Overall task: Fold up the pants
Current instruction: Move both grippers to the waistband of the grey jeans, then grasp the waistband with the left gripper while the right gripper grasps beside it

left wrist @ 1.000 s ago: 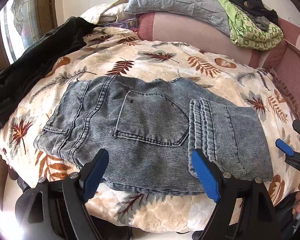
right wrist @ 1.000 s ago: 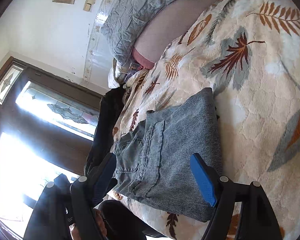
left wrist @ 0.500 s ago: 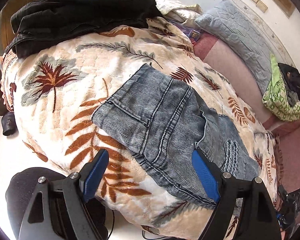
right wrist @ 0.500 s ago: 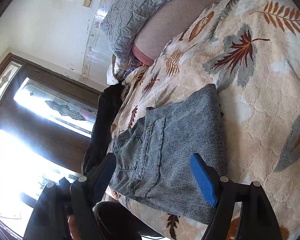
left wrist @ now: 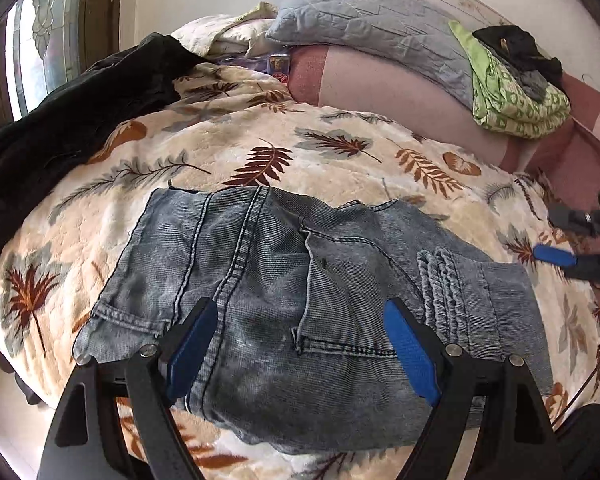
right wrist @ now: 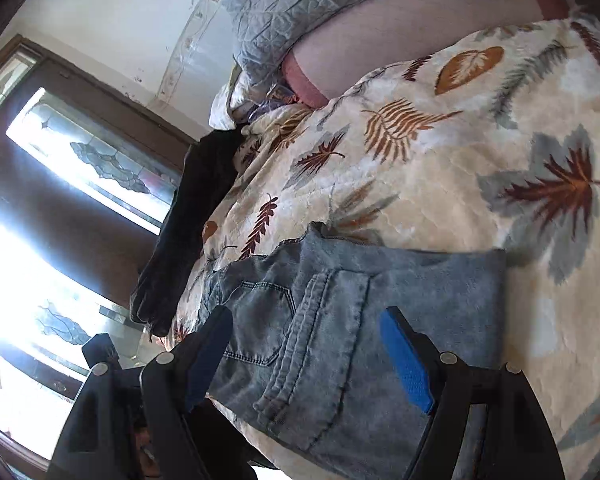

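Surface: we see folded pants [left wrist: 300, 304] on a leaf-print blanket [left wrist: 339, 160].
Room: stained-glass window [right wrist: 100, 160], grey pillow [left wrist: 379, 36].
Tongs: our left gripper [left wrist: 303, 344] and right gripper [right wrist: 307, 356] gape wide, gripping nothing.

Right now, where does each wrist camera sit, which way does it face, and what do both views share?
Left wrist: on the left gripper, over the near bed edge, facing across the folded blue-grey denim pants toward the grey quilted pillow; its open fingers and the right gripper show.
Right wrist: on the right gripper, rolled sideways at the pants' folded end, facing the stained-glass window; only its open fingers show.
Shared: pants, leaf-print blanket, black garment, pillow.
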Demonstrator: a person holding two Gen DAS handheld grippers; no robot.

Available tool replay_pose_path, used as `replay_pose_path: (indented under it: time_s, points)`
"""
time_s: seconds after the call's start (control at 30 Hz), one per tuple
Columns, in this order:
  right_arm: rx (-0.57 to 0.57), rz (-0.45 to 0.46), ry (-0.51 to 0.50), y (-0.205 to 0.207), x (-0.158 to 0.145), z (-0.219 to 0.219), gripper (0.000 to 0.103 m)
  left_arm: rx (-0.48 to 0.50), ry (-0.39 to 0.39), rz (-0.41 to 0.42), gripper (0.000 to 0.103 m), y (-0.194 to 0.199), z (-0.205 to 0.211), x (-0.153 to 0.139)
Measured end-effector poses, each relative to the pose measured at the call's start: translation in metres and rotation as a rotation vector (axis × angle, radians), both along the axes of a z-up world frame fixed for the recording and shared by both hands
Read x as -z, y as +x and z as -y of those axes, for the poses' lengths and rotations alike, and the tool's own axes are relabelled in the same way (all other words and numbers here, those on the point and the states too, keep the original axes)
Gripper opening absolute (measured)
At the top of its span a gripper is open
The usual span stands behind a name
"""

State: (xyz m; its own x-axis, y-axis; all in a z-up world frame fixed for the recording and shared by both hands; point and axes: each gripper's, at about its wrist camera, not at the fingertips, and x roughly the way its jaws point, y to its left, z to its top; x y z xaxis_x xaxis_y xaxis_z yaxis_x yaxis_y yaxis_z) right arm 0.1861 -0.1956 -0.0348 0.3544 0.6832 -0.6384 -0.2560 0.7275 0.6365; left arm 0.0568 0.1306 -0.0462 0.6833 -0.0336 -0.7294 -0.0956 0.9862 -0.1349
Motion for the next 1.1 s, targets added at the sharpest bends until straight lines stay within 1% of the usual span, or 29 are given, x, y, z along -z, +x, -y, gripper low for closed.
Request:
replay_pose_path:
  time_s: [0.07,0.13,0.2,0.27,0.3,0.33,0.4,0.43,0.47,0.53,0.57,0.6,0.67,0.7,0.73,0.77,0.8,0.87,0.9,0.93,0.97,1.03,1.07,1.1]
  points:
    - [-0.056,-0.041,-0.077,0.034,0.003,-0.030,0.079,-0.007,-0.001,-0.002,0.085,0.006,-0.007,0.007]
    - [-0.098,-0.064,-0.201,0.061,0.011,-0.063,0.079,-0.021,-0.028,-0.016,0.085,0.009,-0.016,0.017]
    - [-0.159,-0.072,-0.299,0.083,0.022,-0.096,0.079,-0.046,-0.068,-0.040,0.085,0.012,-0.027,0.026]
    - [-0.178,-0.072,-0.346,0.098,0.033,-0.119,0.079,-0.045,-0.118,-0.045,0.085,0.013,-0.034,0.022]
    - [-0.192,-0.083,-0.365,0.104,0.040,-0.128,0.079,-0.035,-0.148,-0.031,0.085,0.013,-0.039,0.015]
    - [-0.189,-0.093,-0.382,0.111,0.046,-0.136,0.079,-0.017,-0.167,-0.009,0.085,0.014,-0.045,0.007]
    - [-0.199,-0.116,-0.380,0.117,0.056,-0.145,0.079,0.006,-0.155,0.002,0.085,0.024,-0.064,-0.008]
    - [-0.207,-0.116,-0.382,0.117,0.058,-0.150,0.079,-0.008,-0.162,0.003,0.085,0.032,-0.080,-0.014]
    - [-0.210,-0.112,-0.383,0.117,0.060,-0.152,0.079,-0.045,-0.186,-0.001,0.085,0.041,-0.099,-0.016]
    - [-0.214,-0.114,-0.378,0.115,0.064,-0.153,0.079,-0.140,-0.280,-0.061,0.085,0.061,-0.146,-0.010]
    - [-0.211,-0.115,-0.374,0.114,0.065,-0.154,0.079,-0.161,-0.344,-0.089,0.085,0.071,-0.166,-0.003]
    - [-0.208,-0.120,-0.374,0.114,0.067,-0.153,0.079,-0.163,-0.404,-0.122,0.085,0.083,-0.181,0.005]
    - [-0.212,-0.126,-0.377,0.113,0.071,-0.154,0.079,-0.165,-0.460,-0.184,0.084,0.098,-0.196,0.019]
    - [-0.210,-0.122,-0.376,0.113,0.073,-0.153,0.079,-0.149,-0.500,-0.199,0.084,0.105,-0.200,0.025]
    - [-0.208,-0.120,-0.372,0.112,0.074,-0.153,0.079,-0.149,-0.529,-0.219,0.081,0.109,-0.202,0.031]
    - [-0.206,-0.119,-0.369,0.112,0.074,-0.153,0.079,-0.157,-0.532,-0.242,0.076,0.112,-0.201,0.035]
    - [-0.205,-0.117,-0.366,0.112,0.074,-0.153,0.079,-0.142,-0.518,-0.250,0.065,0.114,-0.197,0.035]
    - [-0.203,-0.116,-0.360,0.113,0.075,-0.152,0.079,-0.087,-0.488,-0.272,0.064,0.123,-0.186,0.037]
    - [-0.204,-0.114,-0.360,0.113,0.075,-0.153,0.079,-0.079,-0.496,-0.308,0.064,0.128,-0.183,0.042]
    - [-0.204,-0.112,-0.360,0.113,0.075,-0.153,0.079,-0.091,-0.505,-0.324,0.062,0.130,-0.182,0.046]
    - [-0.203,-0.111,-0.359,0.112,0.076,-0.153,0.079,-0.103,-0.503,-0.317,0.058,0.131,-0.183,0.046]
    - [-0.200,-0.105,-0.355,0.111,0.076,-0.152,0.079,-0.101,-0.479,-0.306,0.007,0.131,-0.182,0.041]
    - [-0.200,-0.102,-0.354,0.111,0.076,-0.152,0.079,-0.101,-0.471,-0.289,0.007,0.130,-0.181,0.037]
    - [-0.200,-0.100,-0.353,0.111,0.077,-0.152,0.079,-0.096,-0.446,-0.270,0.007,0.126,-0.177,0.032]
